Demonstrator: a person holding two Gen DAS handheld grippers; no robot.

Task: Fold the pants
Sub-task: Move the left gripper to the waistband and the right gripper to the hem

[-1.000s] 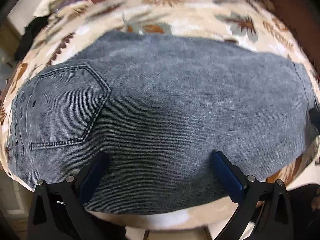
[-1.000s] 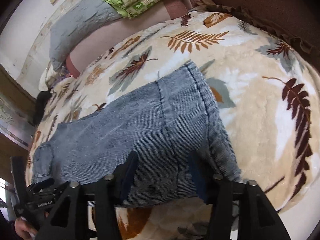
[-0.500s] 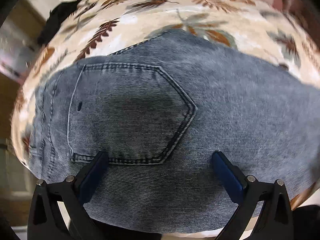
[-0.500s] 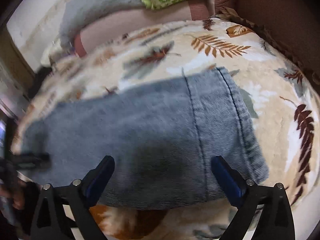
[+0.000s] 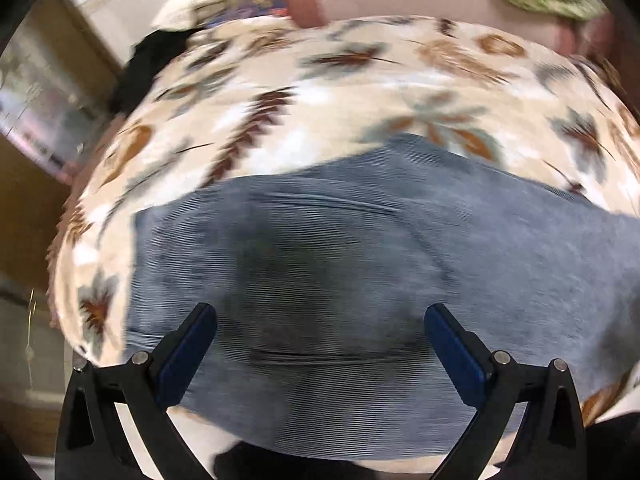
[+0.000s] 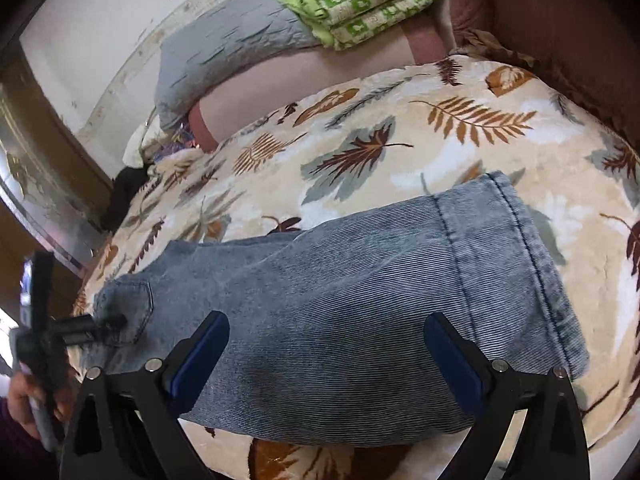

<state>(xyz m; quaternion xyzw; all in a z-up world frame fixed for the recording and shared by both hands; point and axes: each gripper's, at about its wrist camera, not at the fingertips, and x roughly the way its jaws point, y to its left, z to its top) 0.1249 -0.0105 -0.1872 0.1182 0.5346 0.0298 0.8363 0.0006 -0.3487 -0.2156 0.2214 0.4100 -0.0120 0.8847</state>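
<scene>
The folded blue-grey denim pants [image 6: 352, 300] lie flat on the cream leaf-patterned fleece blanket [image 6: 400, 144] covering the bed. Only the right wrist view shows their stitched hem at the right, with bare blanket beyond, and the left gripper [image 6: 106, 324] over the pocket end. The left view is blurred, its gripper's fingers [image 5: 188, 344] spread wide over denim, while the right gripper [image 6: 326, 354] has just been opening, its fingers apart and gripping nothing.

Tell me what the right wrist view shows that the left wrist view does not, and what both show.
Only the right wrist view: the hemmed leg end, the back pocket, the grey pillow, the person's hand holding the left tool, and the open right tool.

Only the left wrist view: the open left tool close up, the cloth under it blurred.

Both: the folded jeans on the leaf blanket, and the green cloth.
</scene>
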